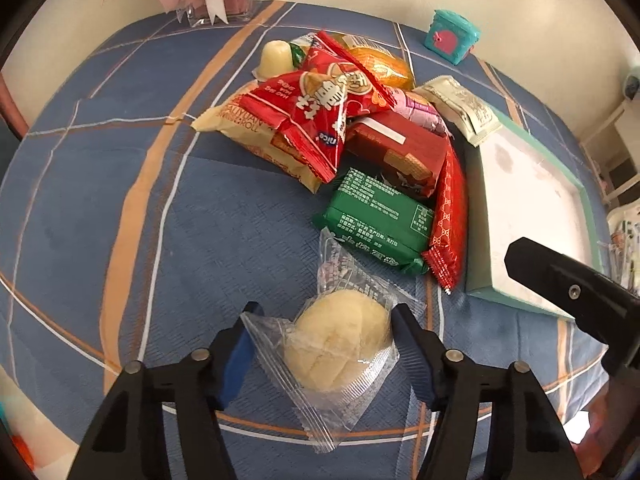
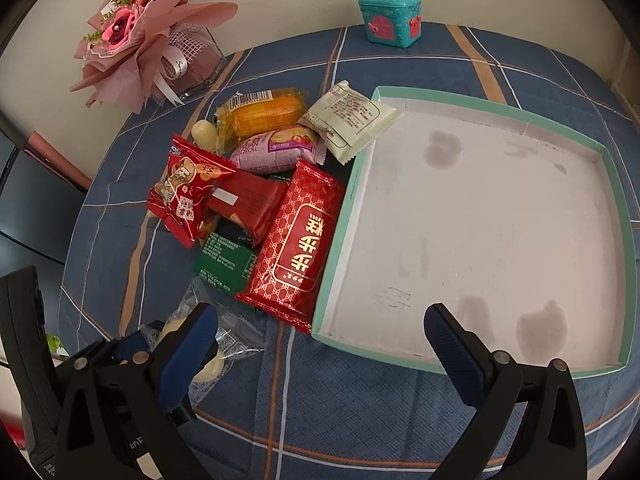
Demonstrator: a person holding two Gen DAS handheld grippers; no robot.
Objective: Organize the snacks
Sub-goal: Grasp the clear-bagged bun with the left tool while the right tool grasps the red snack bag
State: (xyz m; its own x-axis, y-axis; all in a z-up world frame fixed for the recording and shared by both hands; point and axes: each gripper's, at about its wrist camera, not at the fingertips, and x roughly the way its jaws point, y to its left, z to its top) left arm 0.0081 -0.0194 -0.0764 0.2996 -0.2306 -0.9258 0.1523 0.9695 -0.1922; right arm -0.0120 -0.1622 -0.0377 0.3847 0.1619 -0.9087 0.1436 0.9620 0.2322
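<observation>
- Nearest to us in the left wrist view, the left tongs (image 1: 322, 316) straddle a pale round bun sealed in a clear plastic wrapper (image 1: 340, 344); both blue pads sit at the wrapper's sides, but we cannot tell whether they are already pressing it.
- That bun lies on the blue plaid cloth of the worktop (image 1: 120, 200), just beside the near left corner of the shallow mint-edged white cardboard tray (image 2: 480, 220), and apart from it.
- We judge the step in hand to be the first pick: the tray holds nothing yet, so sorting has barely begun.
- Our right tongs (image 2: 320, 320) hang released and wide apart over the tray's near edge, gripping nothing.
- Left of the tray sits the heap of snacks: a long red gold-patterned packet (image 2: 296, 240) leaning against the tray's left wall, a green packet (image 1: 378, 220) beside it, a dark red wafer packet (image 1: 394, 148), two bright red crinkled pouches (image 1: 316, 116), a pink roll packet (image 2: 276, 148), an orange cake packet (image 2: 260, 114) and a cream sachet (image 2: 352, 120) overlapping the tray's far left corner.
- Next, in our judgement, we need a gentle squeeze on the bun, since it looks soft and the wrapper slippery, then a lift over the tray's low wall and a release inside.
</observation>
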